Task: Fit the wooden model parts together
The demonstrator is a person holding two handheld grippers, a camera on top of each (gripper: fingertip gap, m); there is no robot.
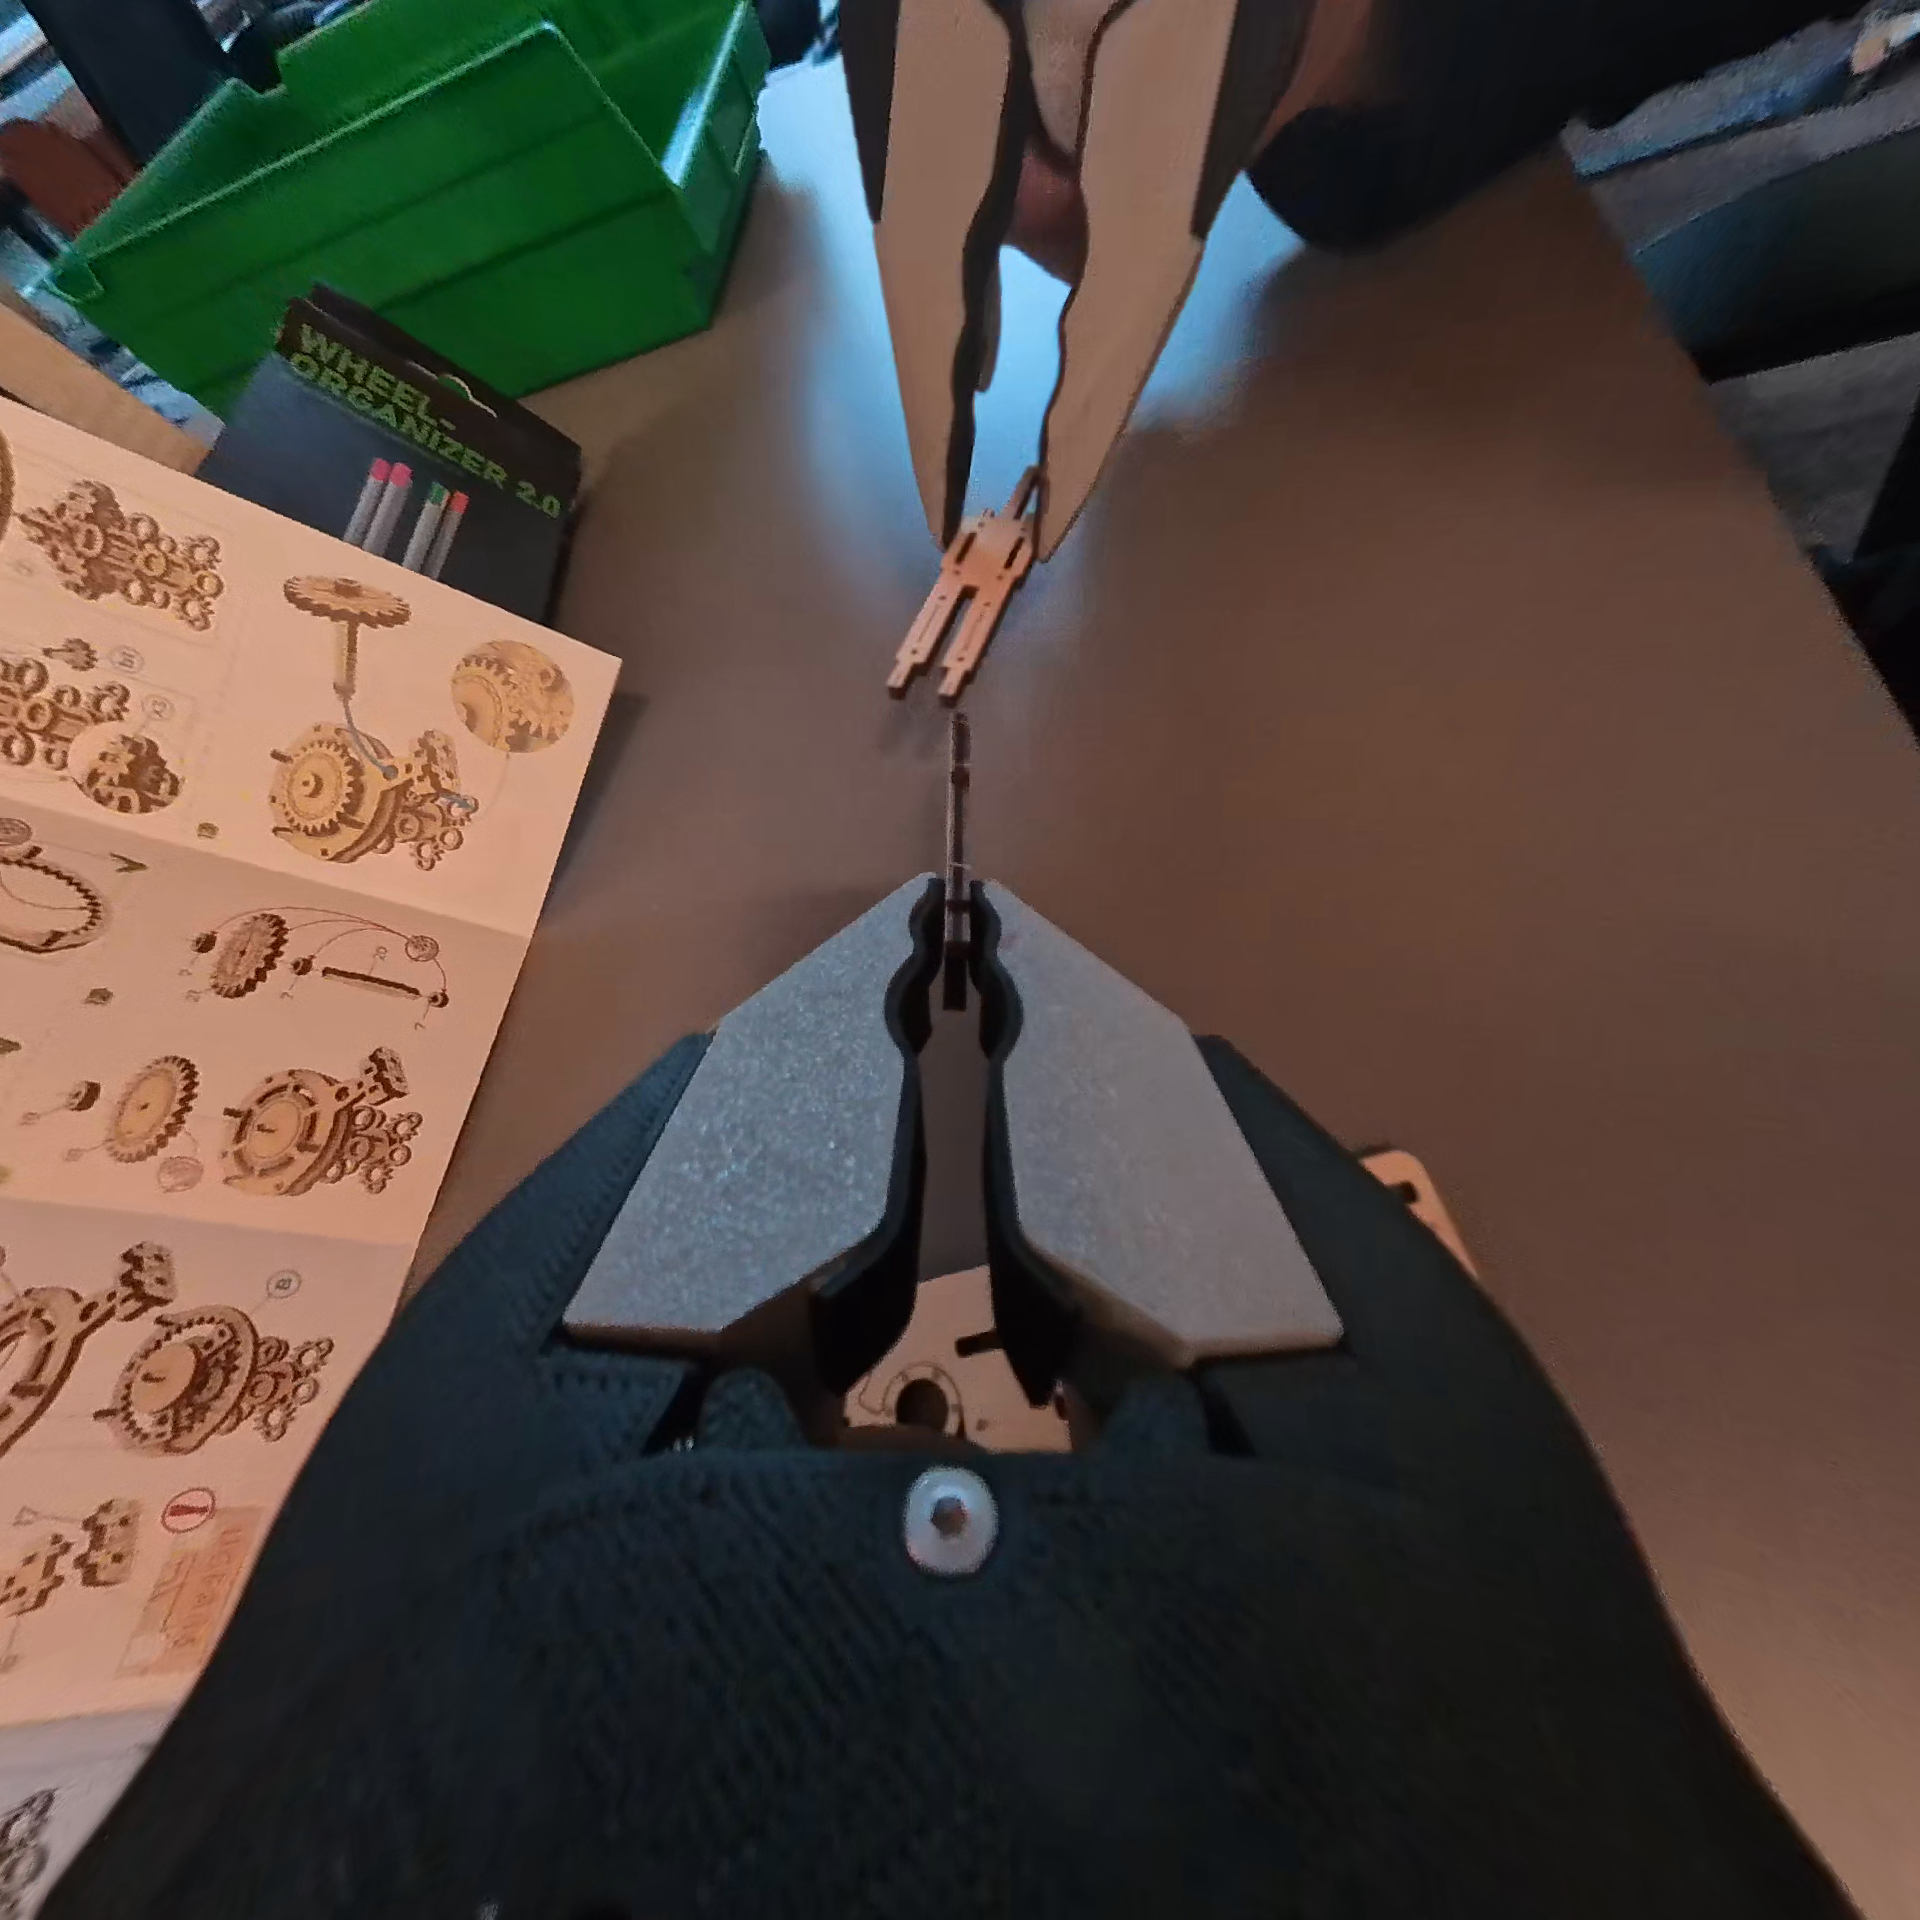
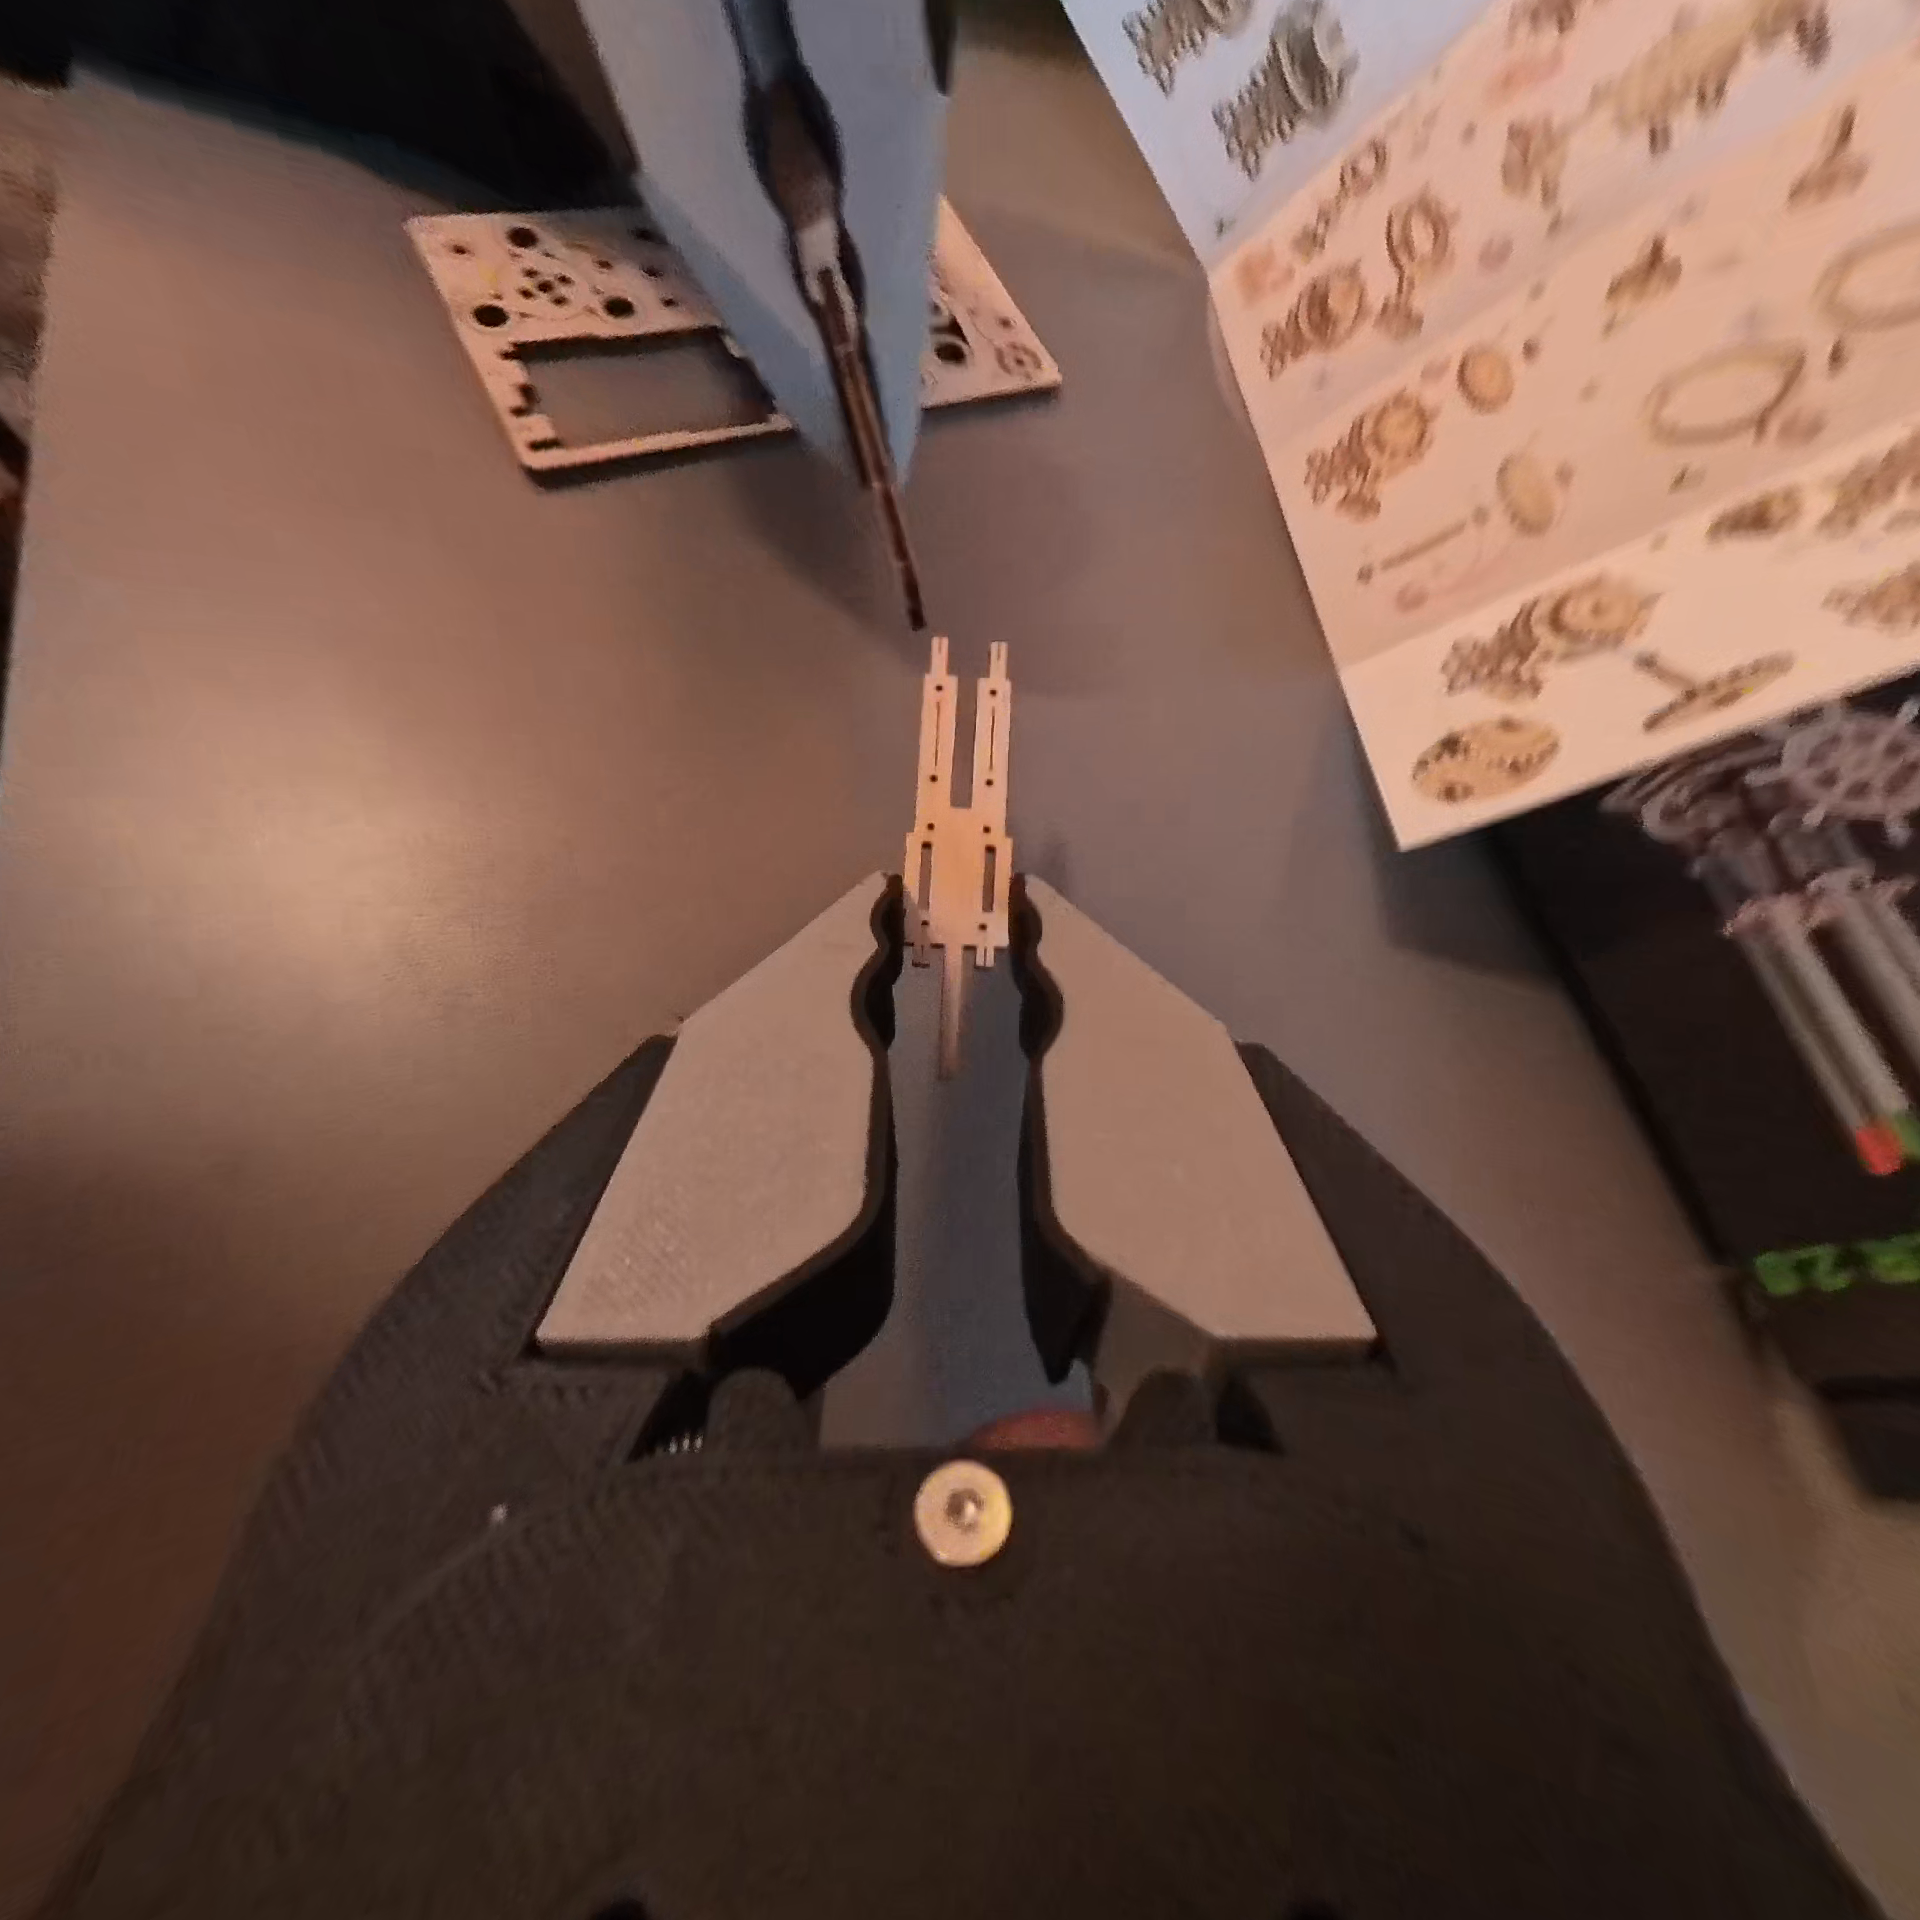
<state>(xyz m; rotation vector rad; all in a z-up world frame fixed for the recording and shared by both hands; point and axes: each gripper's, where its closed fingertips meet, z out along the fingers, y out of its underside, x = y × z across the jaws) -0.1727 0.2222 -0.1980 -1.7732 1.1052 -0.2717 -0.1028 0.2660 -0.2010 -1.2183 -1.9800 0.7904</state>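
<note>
Left claw pinching thin strip; forked part in right claw, tips nearly meeting

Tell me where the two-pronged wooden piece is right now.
The two-pronged wooden piece is pinched at the tips of the right gripper, above the grey table, its prongs pointing at the thin wooden strip held by the left gripper.

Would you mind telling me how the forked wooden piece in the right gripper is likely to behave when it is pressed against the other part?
The forked wooden piece looks thin and flat, so probably light and stiff along its length. Its two long prongs are slim, with slots cut in them, so they may flex or snap under sideways force. The right gripper pinches only its base, so it could pivot between the fingers.
</note>
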